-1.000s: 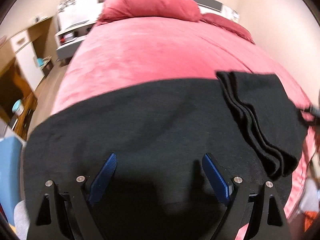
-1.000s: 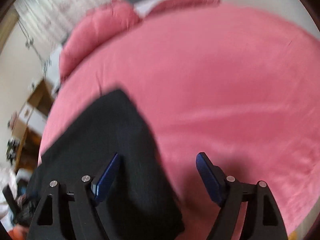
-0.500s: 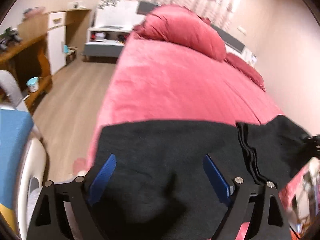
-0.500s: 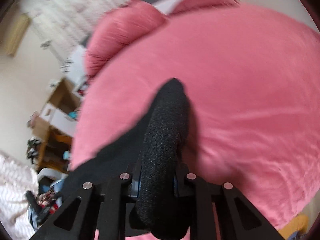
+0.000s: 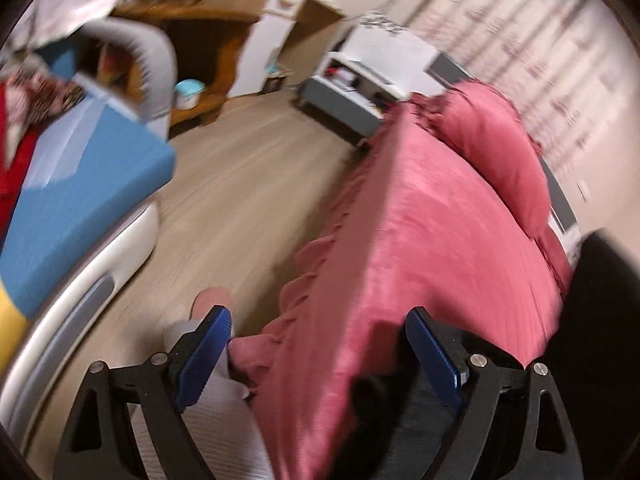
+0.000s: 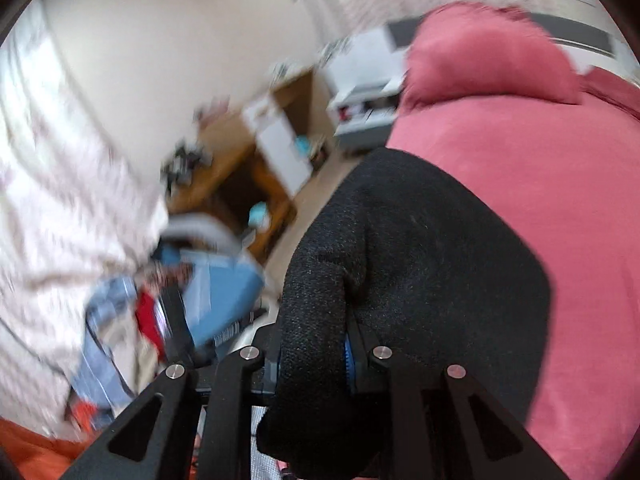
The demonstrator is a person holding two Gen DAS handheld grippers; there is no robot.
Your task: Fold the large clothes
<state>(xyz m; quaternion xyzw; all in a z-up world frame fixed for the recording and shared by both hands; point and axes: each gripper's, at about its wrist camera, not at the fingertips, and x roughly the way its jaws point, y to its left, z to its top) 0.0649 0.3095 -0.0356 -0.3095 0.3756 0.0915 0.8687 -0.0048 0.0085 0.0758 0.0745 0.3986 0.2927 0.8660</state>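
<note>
A large black garment (image 6: 420,248) lies on the pink bed (image 6: 560,168). My right gripper (image 6: 312,356) is shut on a thick folded bunch of it and holds that part up off the bed. In the left wrist view the black garment (image 5: 592,300) shows at the right edge and low between the fingers. My left gripper (image 5: 320,348) is open and empty, at the bed's left front corner, over the edge of the pink bed (image 5: 420,240).
Left of the bed lie wooden floor (image 5: 240,184), a blue-topped white piece of furniture (image 5: 80,184), a wooden desk (image 5: 208,40) and a white nightstand (image 5: 372,64). A pink pillow (image 5: 492,136) sits at the bed's head. Loose clothes (image 6: 120,320) are piled at the left.
My left gripper has swung left, off the garment toward the bed's corner and floor. My right gripper, shut on the garment for half a second, has carried the fold leftward.
</note>
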